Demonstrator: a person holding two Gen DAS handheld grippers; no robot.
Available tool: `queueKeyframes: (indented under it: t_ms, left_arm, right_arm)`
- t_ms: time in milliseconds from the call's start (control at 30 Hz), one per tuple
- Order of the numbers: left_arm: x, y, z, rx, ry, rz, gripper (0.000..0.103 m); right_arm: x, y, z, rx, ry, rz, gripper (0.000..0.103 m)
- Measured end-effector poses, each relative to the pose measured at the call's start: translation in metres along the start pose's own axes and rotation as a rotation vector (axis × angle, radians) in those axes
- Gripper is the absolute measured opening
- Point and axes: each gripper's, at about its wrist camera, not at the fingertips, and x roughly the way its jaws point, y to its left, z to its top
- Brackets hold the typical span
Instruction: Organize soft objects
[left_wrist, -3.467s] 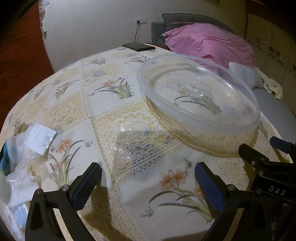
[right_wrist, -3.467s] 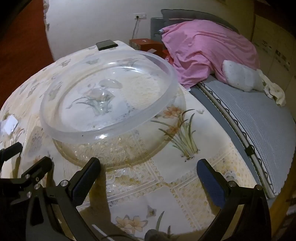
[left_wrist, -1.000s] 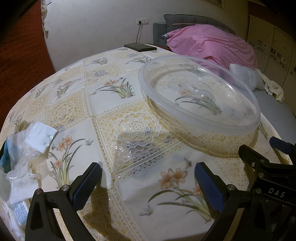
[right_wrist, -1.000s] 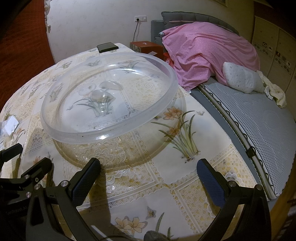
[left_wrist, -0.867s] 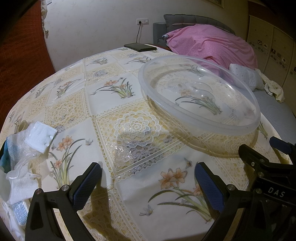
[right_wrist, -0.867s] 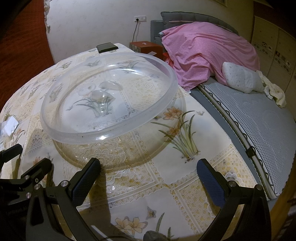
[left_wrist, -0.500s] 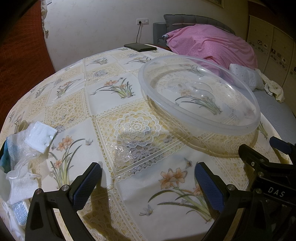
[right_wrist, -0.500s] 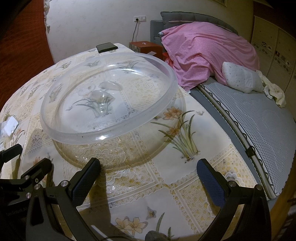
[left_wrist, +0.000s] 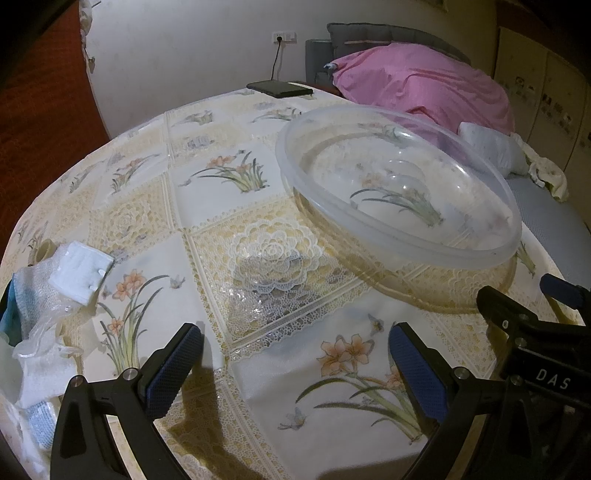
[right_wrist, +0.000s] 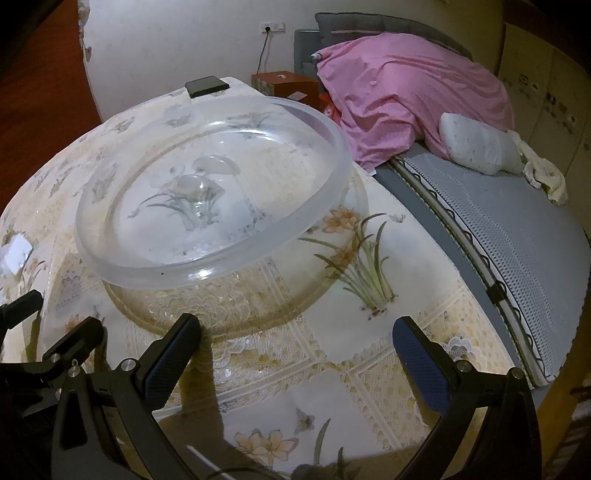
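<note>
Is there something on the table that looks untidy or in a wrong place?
Yes. The soft cloths lie in a loose, crumpled heap at the table's left edge, tangled with clear plastic wrap, while the clear basin stands empty. Both grippers, left and right, are open and hold nothing.

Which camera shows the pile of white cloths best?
The left wrist view: the white cloths lie in full at the table's left edge. The right wrist view catches only one white corner at its left edge.
</note>
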Motion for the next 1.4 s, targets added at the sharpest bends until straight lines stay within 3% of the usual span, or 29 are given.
queueKeyframes:
  t_ms: [300, 467, 633, 1000, 1400]
  left_arm:
    - [-0.001, 0.005, 0.001, -0.006, -0.004, -0.02, 0.103]
    - [-0.01, 0.017, -0.006, -0.078, -0.018, -0.043, 0.103]
    - [-0.024, 0.027, -0.014, -0.117, -0.056, -0.021, 0.103]
    - [-0.074, 0.058, -0.037, -0.19, -0.188, 0.146, 0.103]
    - [-0.115, 0.106, -0.071, -0.322, -0.25, 0.285, 0.103]
  right_arm:
    - [0.001, -0.001, -0.002, -0.017, -0.015, 0.022, 0.103]
    - [-0.007, 0.002, -0.008, -0.019, -0.036, 0.065, 0.103]
    - [-0.024, 0.021, -0.016, -0.063, -0.088, 0.119, 0.103]
    - [-0.054, 0.054, -0.021, -0.12, -0.154, 0.238, 0.103]
    - [-0.073, 0.09, -0.022, -0.197, -0.18, 0.34, 0.103]
